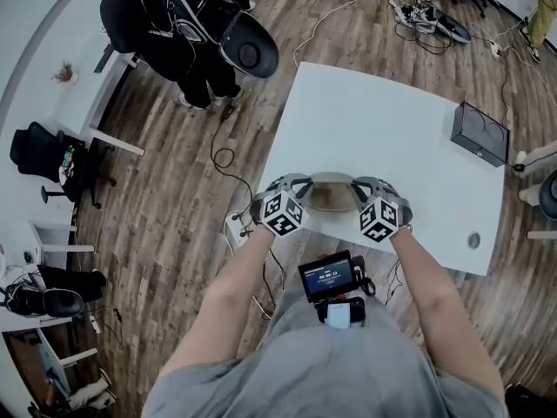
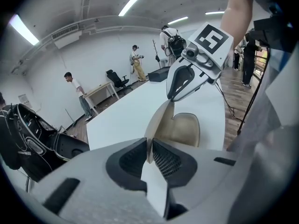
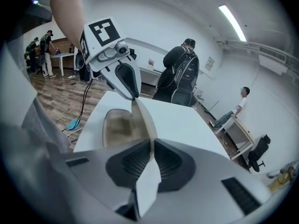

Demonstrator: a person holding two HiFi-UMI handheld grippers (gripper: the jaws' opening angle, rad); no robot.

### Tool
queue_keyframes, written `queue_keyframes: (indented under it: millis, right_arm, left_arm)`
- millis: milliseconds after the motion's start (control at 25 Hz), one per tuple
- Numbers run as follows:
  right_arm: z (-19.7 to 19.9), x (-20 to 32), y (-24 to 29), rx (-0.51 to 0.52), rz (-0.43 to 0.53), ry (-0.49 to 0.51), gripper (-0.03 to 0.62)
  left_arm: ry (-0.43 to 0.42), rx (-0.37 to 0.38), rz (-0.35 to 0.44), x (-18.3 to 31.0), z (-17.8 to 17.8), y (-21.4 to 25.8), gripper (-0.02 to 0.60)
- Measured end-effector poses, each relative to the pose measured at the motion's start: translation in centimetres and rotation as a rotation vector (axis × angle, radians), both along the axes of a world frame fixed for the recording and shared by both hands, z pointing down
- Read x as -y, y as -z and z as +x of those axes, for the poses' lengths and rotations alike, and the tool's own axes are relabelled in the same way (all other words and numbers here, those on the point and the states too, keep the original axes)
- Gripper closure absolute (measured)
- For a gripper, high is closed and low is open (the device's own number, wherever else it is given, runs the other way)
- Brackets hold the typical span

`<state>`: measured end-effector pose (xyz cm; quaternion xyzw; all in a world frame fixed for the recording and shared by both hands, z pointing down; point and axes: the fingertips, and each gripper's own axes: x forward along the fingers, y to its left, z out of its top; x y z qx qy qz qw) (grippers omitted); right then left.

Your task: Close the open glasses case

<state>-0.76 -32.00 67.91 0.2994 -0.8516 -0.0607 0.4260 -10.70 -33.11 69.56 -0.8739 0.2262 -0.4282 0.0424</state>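
Seen from above, a person stands at the six o'clock edge of a white table (image 1: 374,120), arms forward, with a gripper in each hand. The open glasses case (image 1: 331,192) lies on the table just inside that near edge, between the two grippers, its tan lining facing up.

The left gripper (image 1: 300,185) comes at the case from nine o'clock and the right gripper (image 1: 359,186) from three o'clock.

In the left gripper view, the left gripper (image 2: 149,148) has its jaws drawn narrow, pinching the thin edge of the case's lid (image 2: 158,121). The lid rises steeply, and the case's lined tray (image 2: 186,129) lies past it at one o'clock. The right gripper (image 2: 170,98) holds the lid's far end, at twelve o'clock.

In the right gripper view, the right gripper (image 3: 152,148) is likewise closed narrow on the lid (image 3: 145,118). The tray (image 3: 117,126) sits at ten o'clock, and the left gripper (image 3: 134,97) grips the far end.

On the table's far right, at two o'clock from the case, stands a black box (image 1: 479,133). On the wood floor at eleven o'clock stands a person in dark clothes (image 1: 161,29).
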Motion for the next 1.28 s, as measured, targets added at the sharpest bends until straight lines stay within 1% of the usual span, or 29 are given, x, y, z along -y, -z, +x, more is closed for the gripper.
queue_keyframes:
  millis: [200,400,640,840,1000,1280]
  right_arm:
    - [0.6,-1.6,-0.1,-0.035,0.015,0.044,0.548]
    - [0.1,-3.1,-0.6,-0.106,0.063,0.102,0.547]
    - [-0.1,-4.8,-1.7,-0.162,0.091,0.176,0.546]
    - [-0.3,-5.6,-2.6,-0.183,0.071,0.190,0.546]
    - [-0.3,-6.1,-3.5,-0.211,0.080,0.203,0.546]
    - [-0.3,-7.1,-5.3,-0.357,0.150,0.299,0.546]
  left_arm:
    - [-0.006,0.012,0.010,-1.6,0.6,-0.1,0.540]
    - [-0.021,0.042,0.027,-3.0,0.3,-0.4,0.538]
    - [-0.044,0.067,0.012,-4.7,0.2,-1.5,0.539]
    - [-0.050,0.090,-0.008,-5.5,0.0,-2.4,0.538]
    - [-0.060,0.112,-0.013,-5.8,0.1,-3.1,0.538]
    - [-0.062,0.135,-0.042,-6.7,-0.1,-4.2,0.540]
